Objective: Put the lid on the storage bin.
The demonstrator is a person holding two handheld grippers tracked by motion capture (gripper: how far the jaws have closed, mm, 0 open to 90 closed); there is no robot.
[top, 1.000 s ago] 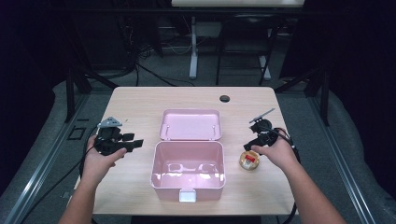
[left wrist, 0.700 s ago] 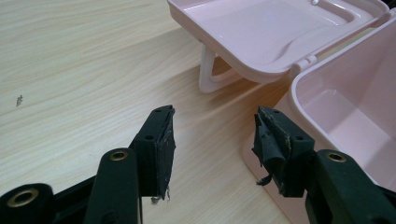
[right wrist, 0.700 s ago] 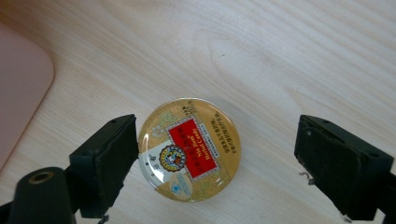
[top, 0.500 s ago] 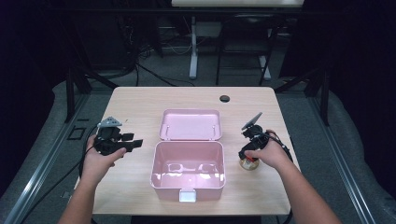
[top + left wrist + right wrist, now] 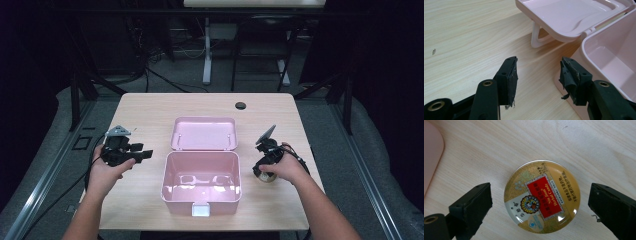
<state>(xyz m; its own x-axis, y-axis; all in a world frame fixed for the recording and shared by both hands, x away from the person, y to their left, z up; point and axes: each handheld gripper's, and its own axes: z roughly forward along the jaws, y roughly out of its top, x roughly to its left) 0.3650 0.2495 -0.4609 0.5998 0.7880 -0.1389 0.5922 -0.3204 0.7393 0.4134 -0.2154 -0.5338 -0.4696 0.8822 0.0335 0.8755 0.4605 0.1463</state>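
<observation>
Right claw (image 5: 540, 202) agape astride candy tin (image 5: 542, 196), beside empty pink box (image 5: 202, 178).

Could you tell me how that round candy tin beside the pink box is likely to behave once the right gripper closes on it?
The candy tin looks rigid, so it should hold its shape. Its glossy, domed lid and round rim may let it slip or twist between the right gripper pads. Lying flat on the table, it seems unlikely to roll.

The left gripper (image 5: 537, 75) hovers over the wooden table (image 5: 461, 37) with its two black jaws spread apart and nothing between them. The open pink box (image 5: 609, 62) lies just beyond its right jaw. The box's lid (image 5: 569, 15) lies tipped back behind the box, propped on a white handle (image 5: 536, 35).
</observation>
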